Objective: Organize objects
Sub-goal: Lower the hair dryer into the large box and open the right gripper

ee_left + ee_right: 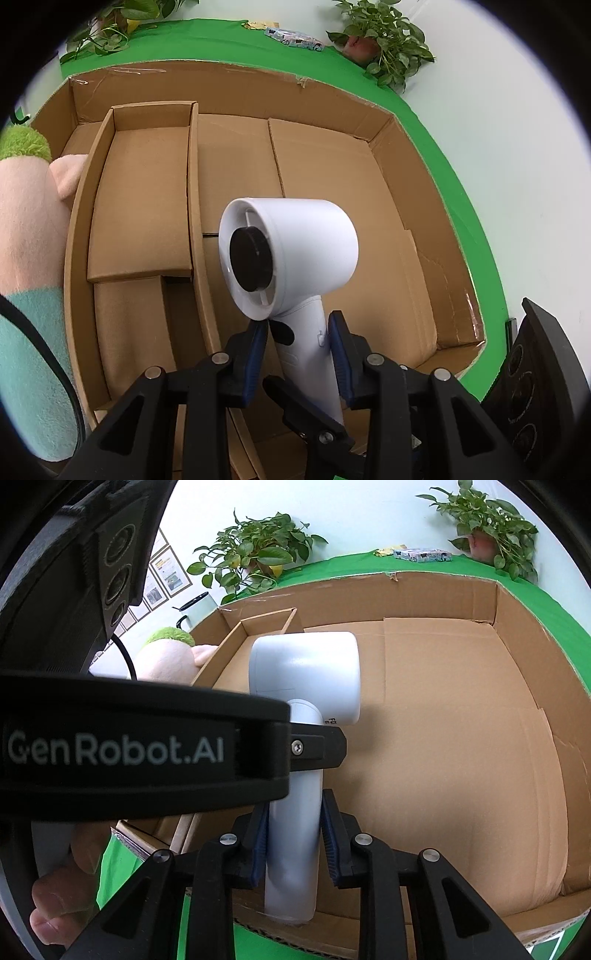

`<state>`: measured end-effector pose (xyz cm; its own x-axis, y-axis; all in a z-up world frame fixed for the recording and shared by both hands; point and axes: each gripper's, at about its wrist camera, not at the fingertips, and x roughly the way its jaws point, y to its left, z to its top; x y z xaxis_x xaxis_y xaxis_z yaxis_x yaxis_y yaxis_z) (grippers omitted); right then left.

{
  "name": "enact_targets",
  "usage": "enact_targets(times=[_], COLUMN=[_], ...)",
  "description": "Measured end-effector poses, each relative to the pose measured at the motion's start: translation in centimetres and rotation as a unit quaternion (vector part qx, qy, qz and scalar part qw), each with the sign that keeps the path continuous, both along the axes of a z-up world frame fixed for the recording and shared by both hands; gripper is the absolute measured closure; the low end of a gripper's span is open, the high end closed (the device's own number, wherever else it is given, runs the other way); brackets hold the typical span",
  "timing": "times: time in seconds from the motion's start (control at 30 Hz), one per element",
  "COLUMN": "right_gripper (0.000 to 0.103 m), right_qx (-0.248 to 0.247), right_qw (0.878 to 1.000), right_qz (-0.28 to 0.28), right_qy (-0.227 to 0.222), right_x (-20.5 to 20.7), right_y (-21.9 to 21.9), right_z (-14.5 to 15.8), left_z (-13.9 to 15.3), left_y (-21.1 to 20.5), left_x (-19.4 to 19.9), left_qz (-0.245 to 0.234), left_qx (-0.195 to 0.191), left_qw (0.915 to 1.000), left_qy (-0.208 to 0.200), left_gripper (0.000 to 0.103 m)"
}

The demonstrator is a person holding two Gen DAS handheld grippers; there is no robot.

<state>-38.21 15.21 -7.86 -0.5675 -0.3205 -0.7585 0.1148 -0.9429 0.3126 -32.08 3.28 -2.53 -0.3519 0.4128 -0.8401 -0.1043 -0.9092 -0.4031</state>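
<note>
Above the big cardboard box (406, 206), left tongs (298, 354) look clamped on the white hair dryer (291, 254) handle, plush toy (29, 229) just outside. Right-wrist view: right tongs (293, 843) straddle the lower handle, contact unclear; dryer (306, 675) over the box (461, 738).

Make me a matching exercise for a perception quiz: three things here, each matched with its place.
Things:
1. white plastic hair dryer
2. pink plush toy with green tuft
3. narrow brown cardboard divider tray

Places:
A. in the big cardboard box's left part
B. outside the box's left wall
C. handle between both grippers' fingers

Pairs: 1-C, 2-B, 3-A
</note>
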Motion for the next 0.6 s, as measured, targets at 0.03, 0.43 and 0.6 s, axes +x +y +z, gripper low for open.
enact_targets(times=[0.03, 0.43, 0.6], right_gripper=[0.079, 0.072, 0.072], right_qx=[0.002, -0.011, -0.030], right_qw=[1.000, 1.000, 0.999], right_qz=[0.000, -0.008, -0.021], right_qy=[-0.001, -0.002, -0.014], right_x=[0.3, 1.6, 1.3], right_y=[-0.1, 1.2, 3.3], right_z=[0.3, 1.5, 1.6], left_z=[0.0, 1.2, 2.8], left_y=[0.0, -0.9, -2.7], left_x=[0.0, 1.3, 3.3], left_qz=[0.000, 0.017, 0.039], left_qx=[0.000, -0.001, -0.020], left_qw=[1.0000, 0.9996, 0.9973], left_qy=[0.002, 0.021, 0.059], left_gripper=[0.070, 0.070, 0.069])
